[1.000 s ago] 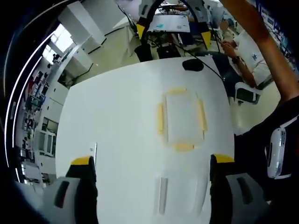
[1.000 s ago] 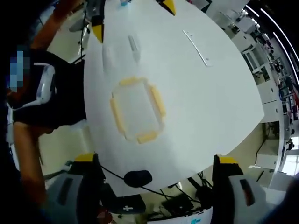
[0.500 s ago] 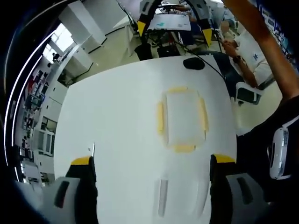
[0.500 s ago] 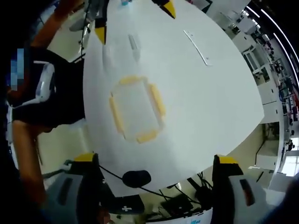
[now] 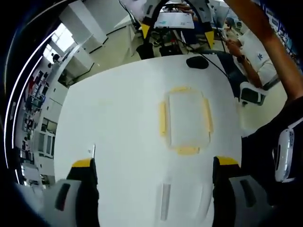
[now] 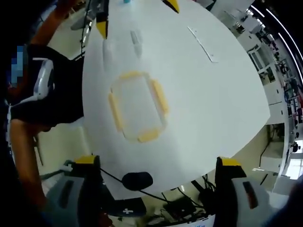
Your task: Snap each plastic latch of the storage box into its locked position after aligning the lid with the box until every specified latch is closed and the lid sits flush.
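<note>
A clear storage box [image 5: 185, 119] with a yellow latch [image 5: 163, 119] on each of its sides stands on the white table [image 5: 118, 118]. The same box [image 6: 137, 105] appears from the opposite side in the right gripper view. From this height I cannot tell whether the latches are snapped down. My left gripper [image 5: 154, 162] hovers high over the table's near edge, open and holding nothing. My right gripper [image 6: 156, 161] is also open and holding nothing, high above the far edge. Each gripper faces the other: the right gripper [image 5: 176, 29] is at the top of the left view, the left gripper [image 6: 136, 16] at the top of the right view.
A black mouse-like object [image 5: 196, 62] with a cable lies at the table's edge, beyond the box. Two pale clear strips [image 5: 164, 201] lie under my left gripper. A thin strip [image 6: 202, 45] lies toward one side. A person's arm [image 5: 265, 42] and dark torso stand beside the table.
Both views have drifted slightly as the hands moved. The box and the things on the table have stayed put, and both grippers remain open.
</note>
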A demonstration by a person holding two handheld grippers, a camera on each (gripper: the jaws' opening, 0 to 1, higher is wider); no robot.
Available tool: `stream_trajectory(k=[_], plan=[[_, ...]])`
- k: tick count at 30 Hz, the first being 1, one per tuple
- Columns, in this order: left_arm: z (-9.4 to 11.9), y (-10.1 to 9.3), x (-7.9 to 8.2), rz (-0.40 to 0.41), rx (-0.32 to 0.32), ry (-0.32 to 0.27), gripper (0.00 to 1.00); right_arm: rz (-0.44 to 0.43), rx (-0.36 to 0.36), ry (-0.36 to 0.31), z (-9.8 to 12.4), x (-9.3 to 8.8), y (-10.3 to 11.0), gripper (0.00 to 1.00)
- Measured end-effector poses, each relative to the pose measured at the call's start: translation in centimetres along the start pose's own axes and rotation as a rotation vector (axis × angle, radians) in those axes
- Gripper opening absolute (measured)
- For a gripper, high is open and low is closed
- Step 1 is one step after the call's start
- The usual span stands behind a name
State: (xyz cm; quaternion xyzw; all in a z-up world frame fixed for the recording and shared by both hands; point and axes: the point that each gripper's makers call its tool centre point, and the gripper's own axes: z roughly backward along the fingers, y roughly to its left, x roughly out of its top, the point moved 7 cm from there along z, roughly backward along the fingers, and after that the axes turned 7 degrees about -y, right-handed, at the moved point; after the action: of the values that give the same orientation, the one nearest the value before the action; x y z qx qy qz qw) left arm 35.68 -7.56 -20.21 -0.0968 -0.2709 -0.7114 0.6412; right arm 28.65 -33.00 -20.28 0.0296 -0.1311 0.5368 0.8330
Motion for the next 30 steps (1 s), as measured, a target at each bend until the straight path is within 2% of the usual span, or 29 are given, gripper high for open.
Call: stream_trajectory(k=[12, 30], plan=[[-0.8, -0.2, 0.0, -0.005, -0.005, 0.002, 1.00, -0.001, 0.009, -0.004, -0.8, -0.2, -0.2, 0.99], [-1.9, -0.5, -0.8, -0.004, -0.019, 0.020, 1.00, -0.002, 0.018, -0.005, -1.8, -0.2, 0.1, 0.99]])
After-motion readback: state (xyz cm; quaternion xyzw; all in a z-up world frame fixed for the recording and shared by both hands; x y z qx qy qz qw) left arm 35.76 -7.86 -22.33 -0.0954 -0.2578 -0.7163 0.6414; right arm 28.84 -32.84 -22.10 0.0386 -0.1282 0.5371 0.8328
